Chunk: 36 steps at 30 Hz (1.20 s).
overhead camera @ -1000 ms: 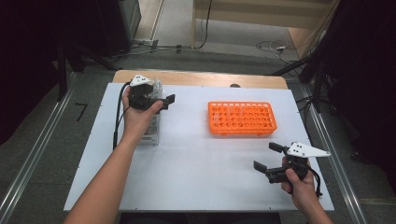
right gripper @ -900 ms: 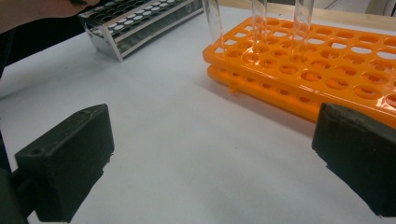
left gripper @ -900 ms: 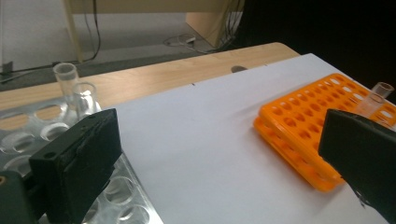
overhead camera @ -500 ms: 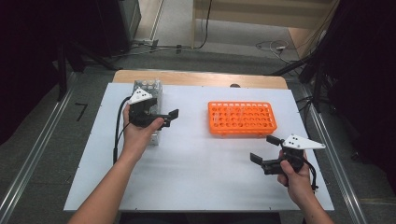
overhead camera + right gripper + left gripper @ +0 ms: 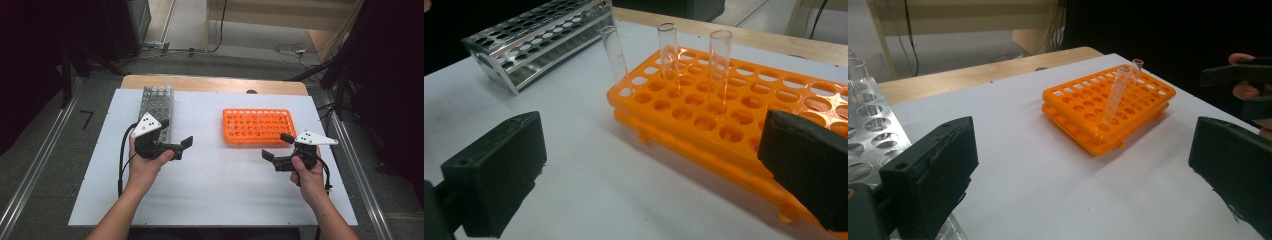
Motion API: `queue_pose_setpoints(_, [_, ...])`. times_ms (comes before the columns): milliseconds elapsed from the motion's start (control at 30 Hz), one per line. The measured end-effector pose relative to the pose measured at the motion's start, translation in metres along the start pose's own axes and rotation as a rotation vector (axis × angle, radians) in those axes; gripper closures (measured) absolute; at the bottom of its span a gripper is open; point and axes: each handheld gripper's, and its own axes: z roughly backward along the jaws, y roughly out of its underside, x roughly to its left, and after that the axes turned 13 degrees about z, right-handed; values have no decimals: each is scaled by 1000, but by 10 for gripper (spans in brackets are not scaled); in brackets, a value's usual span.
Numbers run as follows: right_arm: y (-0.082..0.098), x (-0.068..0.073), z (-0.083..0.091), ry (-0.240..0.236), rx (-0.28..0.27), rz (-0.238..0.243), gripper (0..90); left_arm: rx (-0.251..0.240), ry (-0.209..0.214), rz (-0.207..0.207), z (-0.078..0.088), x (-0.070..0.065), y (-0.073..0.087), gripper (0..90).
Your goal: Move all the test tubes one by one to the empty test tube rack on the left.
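Right gripper view: right gripper (image 5: 649, 165) has its jaws wide apart with nothing between them. The orange rack (image 5: 744, 125) sits just ahead of it on the surface, toward its right jaw. Three glass tubes (image 5: 719, 65) stand in the rack's near corner, long axes roughly upright, the leftmost tilted. The metal rack (image 5: 539, 40) lies well beyond, up left. High view: left gripper (image 5: 175, 137) is also spread wide and empty, just beside the metal rack (image 5: 156, 107), pointing across at the orange rack. Right hand looks nearer the tubes; left is nearer the metal rack.
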Motion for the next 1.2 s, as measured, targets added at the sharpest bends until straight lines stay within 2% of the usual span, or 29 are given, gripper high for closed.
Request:
queue_pose_setpoints(67, [-1, -2, -5, 6, 7, -6, 0, 3, 1, -12, 3, -4, 5, 0])
queue_pose_setpoints(267, [-4, -11, -20, -1, 8, -17, 16, 1, 19, -2, 14, -9, 21, 0])
queue_pose_setpoints(433, [-7, -18, -32, 37, 24, -13, 37, 4, 30, 31, 23, -6, 32, 0])
queue_pose_setpoints(600, [-9, -25, -42, 49, 22, -21, 73, -1, 28, 17, 30, -7, 38, 0])
queue_pose_setpoints(667, [-8, -27, -47, 80, 30, -27, 145, 1, 36, 18, 30, -8, 40, 0])
queue_pose_setpoints(733, [-7, -29, -52, 89, 36, -43, 208, 5, 44, 21, 30, -9, 41, 0])
queue_pose_setpoints(900, [-4, -33, -64, 133, 61, -47, 389, 15, 47, 27, 26, -8, 42, 0])
queue_pose_setpoints(1067, [-7, -36, -73, 128, 71, -54, 489, 26, 50, 22, 24, -9, 44, 0])
queue_pose_setpoints(1200, [-9, -37, -80, 145, 79, -56, 549, 21, 50, 30, 25, -8, 44, 0])
